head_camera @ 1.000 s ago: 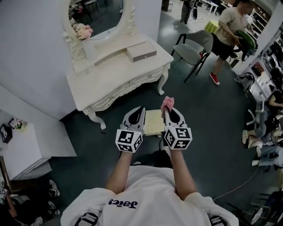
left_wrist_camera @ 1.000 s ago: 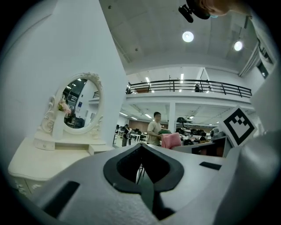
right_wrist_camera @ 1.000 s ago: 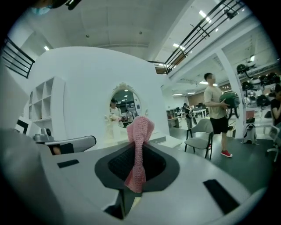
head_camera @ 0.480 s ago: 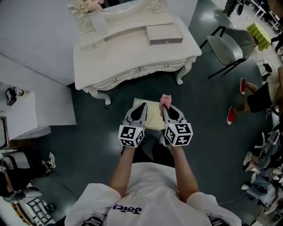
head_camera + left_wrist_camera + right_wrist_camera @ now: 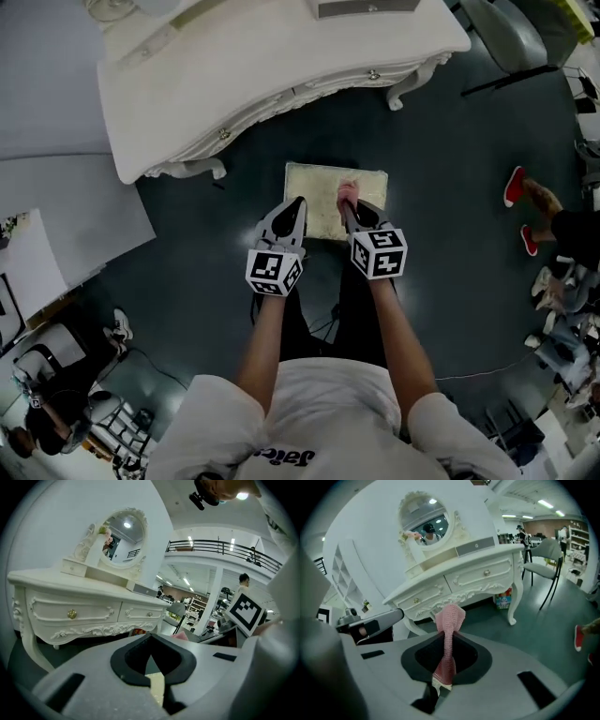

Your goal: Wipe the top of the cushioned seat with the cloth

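The cream cushioned seat (image 5: 328,192) stands on the dark floor in front of the dressing table. My right gripper (image 5: 347,203) is shut on a pink cloth (image 5: 346,193), which sticks up past the jaws over the seat's near right part; in the right gripper view the pink cloth (image 5: 449,634) stands pinched between the jaws. My left gripper (image 5: 296,204) hovers over the seat's near left edge with its jaws shut and nothing held. A sliver of the cream seat (image 5: 157,686) shows below the jaws in the left gripper view.
A white ornate dressing table (image 5: 262,56) with drawers and an oval mirror (image 5: 425,524) stands just beyond the seat. A grey chair (image 5: 511,33) is at the far right. A person's red shoes (image 5: 518,187) are on the floor to the right. White shelving (image 5: 56,216) sits at left.
Both grippers have tipped downward and moved over the cushioned seat, with the head view now looking more steeply down. The cloth stays pinched in the right gripper.
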A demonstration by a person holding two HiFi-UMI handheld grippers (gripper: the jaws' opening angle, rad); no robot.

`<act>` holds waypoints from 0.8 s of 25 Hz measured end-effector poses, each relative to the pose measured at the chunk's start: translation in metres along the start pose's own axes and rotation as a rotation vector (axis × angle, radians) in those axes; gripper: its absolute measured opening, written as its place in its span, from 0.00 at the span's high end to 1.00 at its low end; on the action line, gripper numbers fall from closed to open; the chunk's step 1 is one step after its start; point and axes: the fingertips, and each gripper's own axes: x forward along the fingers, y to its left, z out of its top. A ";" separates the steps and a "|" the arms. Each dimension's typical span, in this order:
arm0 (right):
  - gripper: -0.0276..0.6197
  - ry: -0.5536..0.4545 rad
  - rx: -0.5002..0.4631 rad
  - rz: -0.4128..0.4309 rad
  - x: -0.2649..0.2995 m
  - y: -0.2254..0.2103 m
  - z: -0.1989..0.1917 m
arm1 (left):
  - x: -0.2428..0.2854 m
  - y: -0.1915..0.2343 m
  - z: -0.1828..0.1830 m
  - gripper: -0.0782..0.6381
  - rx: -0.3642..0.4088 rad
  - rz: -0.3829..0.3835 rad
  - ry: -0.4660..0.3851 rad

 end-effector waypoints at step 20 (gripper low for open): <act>0.91 0.247 0.188 0.046 0.305 0.026 -0.113 | 0.031 0.183 -0.127 0.87 -0.040 0.009 0.103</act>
